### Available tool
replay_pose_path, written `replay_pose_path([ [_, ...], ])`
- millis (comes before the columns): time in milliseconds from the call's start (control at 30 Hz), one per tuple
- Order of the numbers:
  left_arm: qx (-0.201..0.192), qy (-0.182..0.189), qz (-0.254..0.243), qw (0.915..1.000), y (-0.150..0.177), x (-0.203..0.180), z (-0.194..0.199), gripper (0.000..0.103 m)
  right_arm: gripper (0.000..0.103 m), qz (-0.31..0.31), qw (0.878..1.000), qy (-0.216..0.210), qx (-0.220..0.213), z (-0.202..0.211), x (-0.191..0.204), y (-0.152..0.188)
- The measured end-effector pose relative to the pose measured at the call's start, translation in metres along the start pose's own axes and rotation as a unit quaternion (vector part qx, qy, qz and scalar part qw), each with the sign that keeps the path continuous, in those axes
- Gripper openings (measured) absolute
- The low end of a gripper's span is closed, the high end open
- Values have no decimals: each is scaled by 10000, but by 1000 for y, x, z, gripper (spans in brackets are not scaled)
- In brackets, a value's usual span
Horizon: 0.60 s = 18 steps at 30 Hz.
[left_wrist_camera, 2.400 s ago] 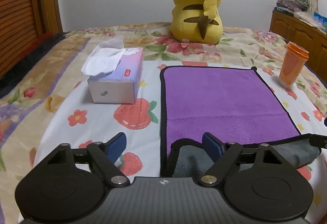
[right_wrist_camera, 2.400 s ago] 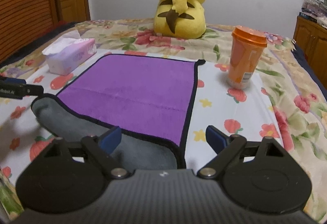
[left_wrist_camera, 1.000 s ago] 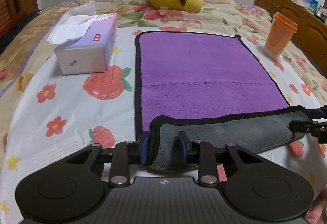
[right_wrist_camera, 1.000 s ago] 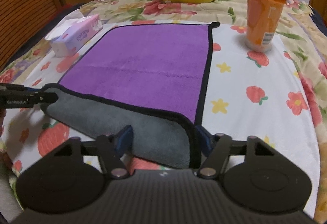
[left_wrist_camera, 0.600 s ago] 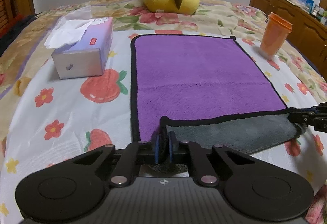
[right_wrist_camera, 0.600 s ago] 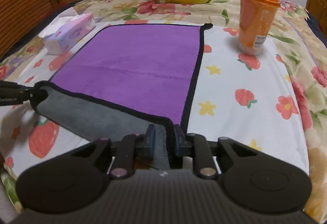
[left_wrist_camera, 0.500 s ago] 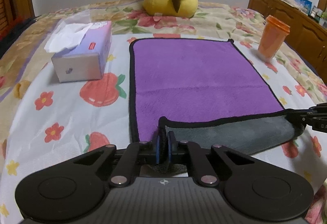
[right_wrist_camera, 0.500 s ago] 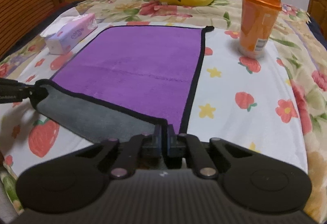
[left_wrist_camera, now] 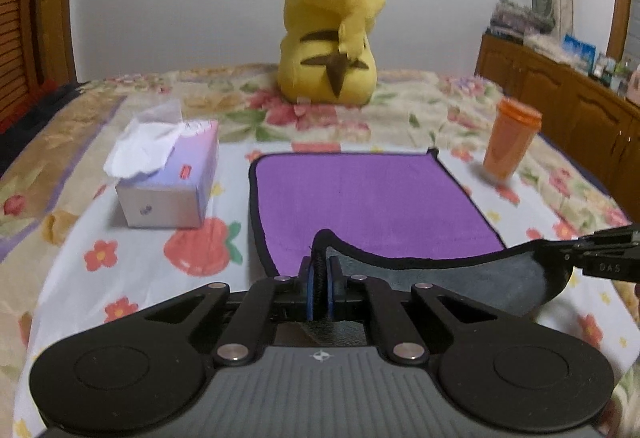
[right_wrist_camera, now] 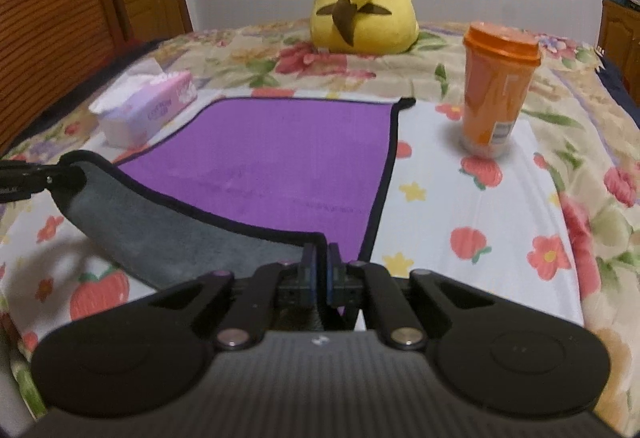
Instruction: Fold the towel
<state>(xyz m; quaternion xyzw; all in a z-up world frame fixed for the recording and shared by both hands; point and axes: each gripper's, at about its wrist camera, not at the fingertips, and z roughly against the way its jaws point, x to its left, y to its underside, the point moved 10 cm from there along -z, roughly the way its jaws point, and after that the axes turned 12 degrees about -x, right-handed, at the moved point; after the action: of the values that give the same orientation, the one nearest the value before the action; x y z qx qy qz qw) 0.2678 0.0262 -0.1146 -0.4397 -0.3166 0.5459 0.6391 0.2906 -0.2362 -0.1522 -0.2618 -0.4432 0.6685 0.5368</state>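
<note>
A purple towel [left_wrist_camera: 372,198] with a black hem and grey underside lies on the flowered bedspread; it also shows in the right wrist view [right_wrist_camera: 280,162]. My left gripper [left_wrist_camera: 319,280] is shut on its near left corner. My right gripper [right_wrist_camera: 320,266] is shut on its near right corner. Both corners are lifted off the bed, so the near edge hangs between them with the grey side [right_wrist_camera: 160,234] showing. The right gripper shows at the right edge of the left wrist view [left_wrist_camera: 576,252], and the left gripper shows at the left edge of the right wrist view [right_wrist_camera: 52,178].
A tissue box [left_wrist_camera: 168,178] stands left of the towel. An orange lidded cup [right_wrist_camera: 498,86] stands to its right. A yellow plush toy [left_wrist_camera: 330,34] sits beyond the far edge. A wooden cabinet [left_wrist_camera: 560,98] lines the right wall.
Both grippers closed on the towel's near corners, then rose and moved forward, lifting the near edge off the bed. The view now sits lower and closer to the far edge.
</note>
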Motion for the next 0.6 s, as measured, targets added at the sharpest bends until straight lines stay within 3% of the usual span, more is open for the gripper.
replay_pose_path([
  [167,-212,-13,108,9997,-9,3,2,9,5,26,9998,-25,-175,1,-2,-10],
  [600,-311,-13,127,9994,-17,8,-4,8,5,182,9986,-128,-488,0,-1,-27],
])
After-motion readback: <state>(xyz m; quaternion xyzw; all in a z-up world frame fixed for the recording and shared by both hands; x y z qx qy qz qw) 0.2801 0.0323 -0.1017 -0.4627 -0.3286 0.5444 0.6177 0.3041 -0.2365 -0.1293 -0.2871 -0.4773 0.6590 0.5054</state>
